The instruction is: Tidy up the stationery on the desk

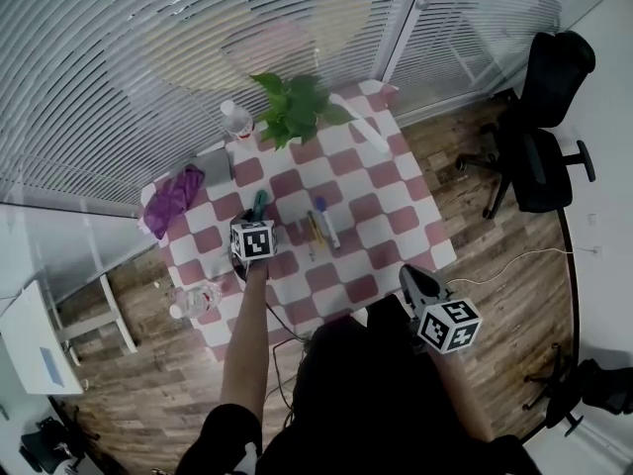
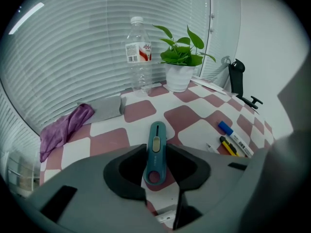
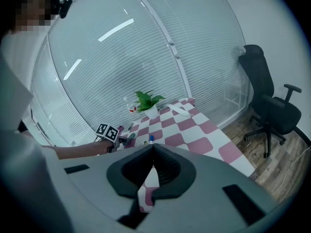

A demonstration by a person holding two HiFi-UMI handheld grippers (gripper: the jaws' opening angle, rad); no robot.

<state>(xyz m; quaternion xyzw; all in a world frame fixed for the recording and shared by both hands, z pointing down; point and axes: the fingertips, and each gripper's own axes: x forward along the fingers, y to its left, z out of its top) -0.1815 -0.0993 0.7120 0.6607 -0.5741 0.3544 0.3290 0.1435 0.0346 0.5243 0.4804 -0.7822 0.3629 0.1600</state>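
Little of the tidying can be judged as done: the stationery is seen spread loose over the checked table (image 1: 396, 216), and nothing is gathered into one place. One item is in hand, a teal utility knife (image 2: 157, 132), found just left of centre in the head view and at the lower middle of the left gripper view. There the left gripper (image 2: 156, 148) is closed on it, the jaw tips pressed against its two sides; whether it is lifted off the cloth cannot be told. To its right, at the centre of the head view, a blue-capped marker (image 1: 326, 223) and a yellow pen (image 1: 314, 229) are seen lying side by side, untouched. A grey case (image 1: 216, 166) is seen at the upper left of the table beside a purple cloth (image 1: 170, 201); it may be meant to receive the items, though this is only supposed. The right gripper (image 3: 152, 147) is held off the table's lower right edge, its jaws together on nothing. Most of the work is judged to be left: the knife is to be put away, then the marker and pen.
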